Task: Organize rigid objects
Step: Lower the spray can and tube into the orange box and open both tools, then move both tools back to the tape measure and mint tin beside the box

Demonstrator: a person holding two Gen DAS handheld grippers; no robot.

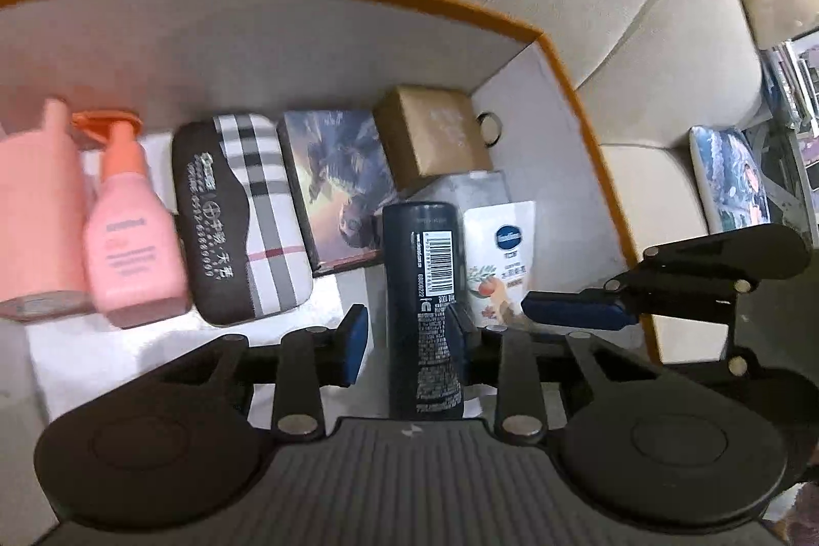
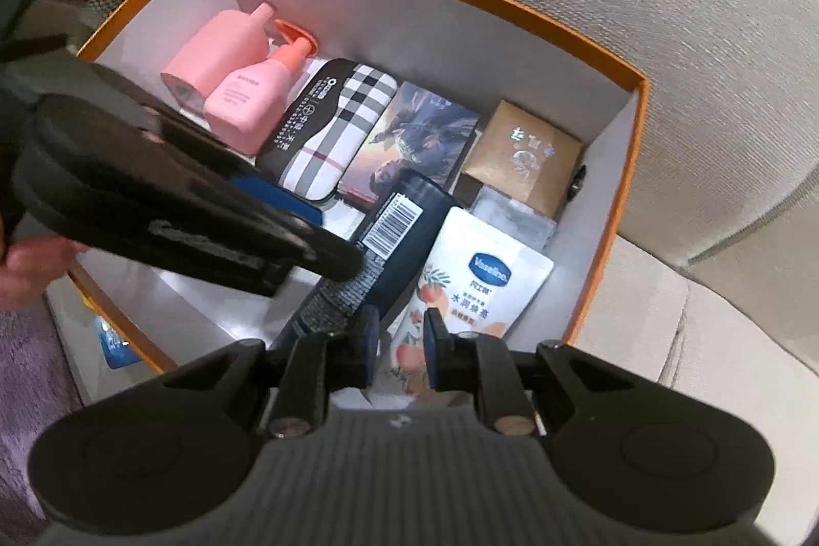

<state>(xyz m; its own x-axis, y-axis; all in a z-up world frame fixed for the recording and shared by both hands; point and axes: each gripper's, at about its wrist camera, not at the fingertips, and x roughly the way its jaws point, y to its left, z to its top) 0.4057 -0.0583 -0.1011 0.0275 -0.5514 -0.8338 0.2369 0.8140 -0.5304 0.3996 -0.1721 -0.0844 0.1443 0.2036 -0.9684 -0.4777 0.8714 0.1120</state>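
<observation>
Dark can (image 1: 422, 290) lies in box (image 1: 588, 126), long axis along left gripper (image 1: 407, 336), between its fingers, clamped. Right gripper (image 2: 399, 351) nearly closed over Vaseline tube (image 2: 476, 285), grip unclear.

Soft, even indoor light is falling; fisheye bending is curving edges, motion blur is smearing the pink bottles (image 1: 102, 213) left of the tool.

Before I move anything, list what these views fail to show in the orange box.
- Left wrist view: whether the left gripper pinches the dark bottle; a sliver shows beside one pad.
- Right wrist view: the bottle's middle, behind that gripper.
- Right wrist view: Vaseline tube cap end, behind the right gripper.
- Left wrist view: pink bottle label, blurred.
</observation>
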